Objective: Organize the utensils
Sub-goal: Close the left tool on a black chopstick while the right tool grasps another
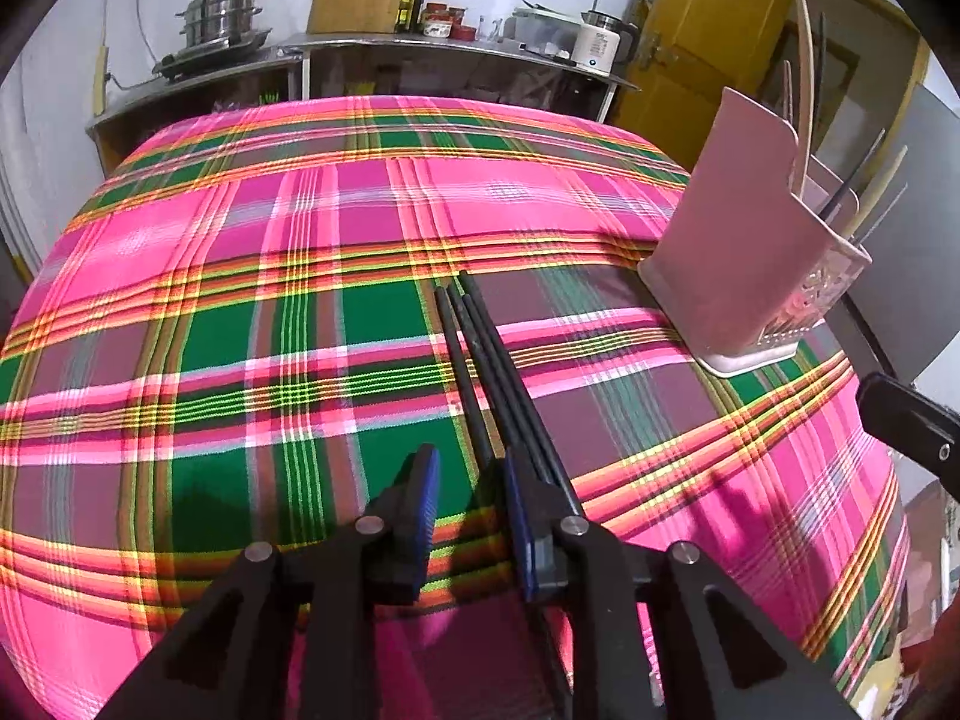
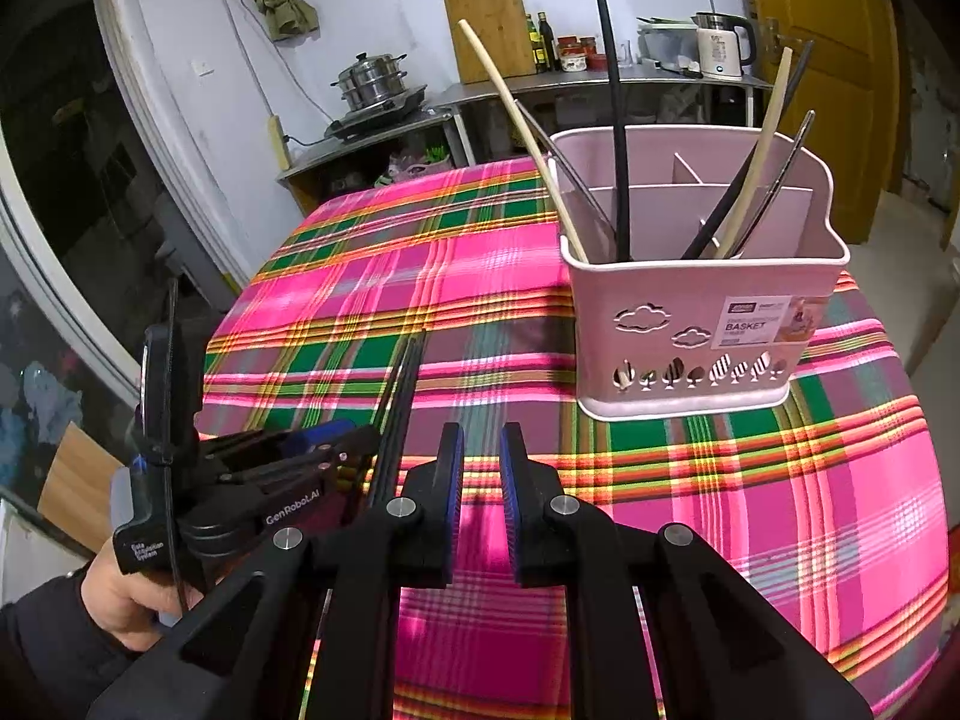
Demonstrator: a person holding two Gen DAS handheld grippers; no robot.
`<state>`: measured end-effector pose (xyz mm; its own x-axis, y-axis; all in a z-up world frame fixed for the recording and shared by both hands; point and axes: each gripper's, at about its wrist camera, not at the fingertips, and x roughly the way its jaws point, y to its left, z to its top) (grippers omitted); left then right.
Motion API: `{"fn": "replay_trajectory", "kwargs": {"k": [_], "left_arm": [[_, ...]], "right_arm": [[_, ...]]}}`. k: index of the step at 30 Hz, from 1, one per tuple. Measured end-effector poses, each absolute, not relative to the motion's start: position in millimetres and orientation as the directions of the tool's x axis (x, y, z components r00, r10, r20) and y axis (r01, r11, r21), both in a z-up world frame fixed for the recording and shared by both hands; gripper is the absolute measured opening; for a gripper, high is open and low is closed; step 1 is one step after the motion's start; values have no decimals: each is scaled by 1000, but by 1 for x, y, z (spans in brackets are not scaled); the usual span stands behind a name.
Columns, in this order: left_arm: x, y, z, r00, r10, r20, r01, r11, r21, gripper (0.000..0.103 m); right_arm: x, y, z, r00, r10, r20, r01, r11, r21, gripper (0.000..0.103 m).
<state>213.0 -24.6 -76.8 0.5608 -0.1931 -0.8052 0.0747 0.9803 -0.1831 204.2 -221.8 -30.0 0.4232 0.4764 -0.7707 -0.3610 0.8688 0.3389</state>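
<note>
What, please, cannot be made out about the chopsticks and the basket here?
Chopsticks: near ends, left wrist view, hidden by a finger of the left gripper.
Utensils in the basket: lower ends, right wrist view, hidden by its wall.
Label: small print, right wrist view, too small.

Home kitchen: steamer pot [image 2: 372,79], kettle [image 2: 720,45].

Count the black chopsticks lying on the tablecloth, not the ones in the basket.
3. All three black chopsticks lie side by side on the tablecloth, running away from the left gripper, beside its right finger. Their near ends are hidden by that finger.
</note>
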Motion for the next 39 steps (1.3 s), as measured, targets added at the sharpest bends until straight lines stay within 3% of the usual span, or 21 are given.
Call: {"fn": "replay_trajectory", "kwargs": {"k": [8, 22, 31, 39], "left_arm": [[206, -21, -78, 579, -128, -805, 95, 991, -89, 14], [189, 53, -77, 551, -136, -823, 9, 987, -158, 13], [201, 61, -79, 561, -146, -815, -39, 978, -203, 13], [208, 52, -79, 568, -166, -806, -13, 978, -210, 19]], "right_arm": [[204, -214, -35, 408, 479, -777, -372, 865, 338, 12], [219, -150, -83, 288, 499, -818, -433, 829, 354, 12], [237, -123, -108, 242, 485, -840, -445, 825, 348, 12], [242, -131, -111, 248, 483, -840, -426, 833, 353, 12]]}}
